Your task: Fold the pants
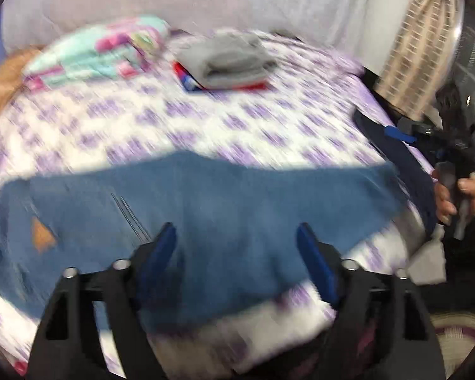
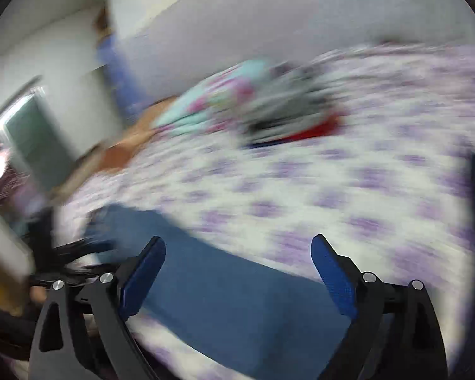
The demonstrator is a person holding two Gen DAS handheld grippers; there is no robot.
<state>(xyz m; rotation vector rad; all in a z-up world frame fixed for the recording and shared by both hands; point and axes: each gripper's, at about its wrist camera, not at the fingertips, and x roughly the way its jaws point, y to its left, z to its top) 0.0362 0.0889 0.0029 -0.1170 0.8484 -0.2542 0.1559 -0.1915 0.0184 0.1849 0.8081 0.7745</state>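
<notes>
Soft blue denim pants [image 1: 205,209] are spread limp on the purple-checked bed [image 1: 174,120]; both left tongs [image 1: 237,240] and right tongs [image 2: 237,253] are held apart, empty; edges are judged best gripped.

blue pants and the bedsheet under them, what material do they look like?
Pants: likely denim, with a matte mid-blue, slightly faded face, visible stitch lines and a tan patch near one end; blur hides the weave.
Bedsheet: thin printed woven cloth, probably cotton or a blend, matte white with purple motifs. Fibre can't be confirmed.
</notes>
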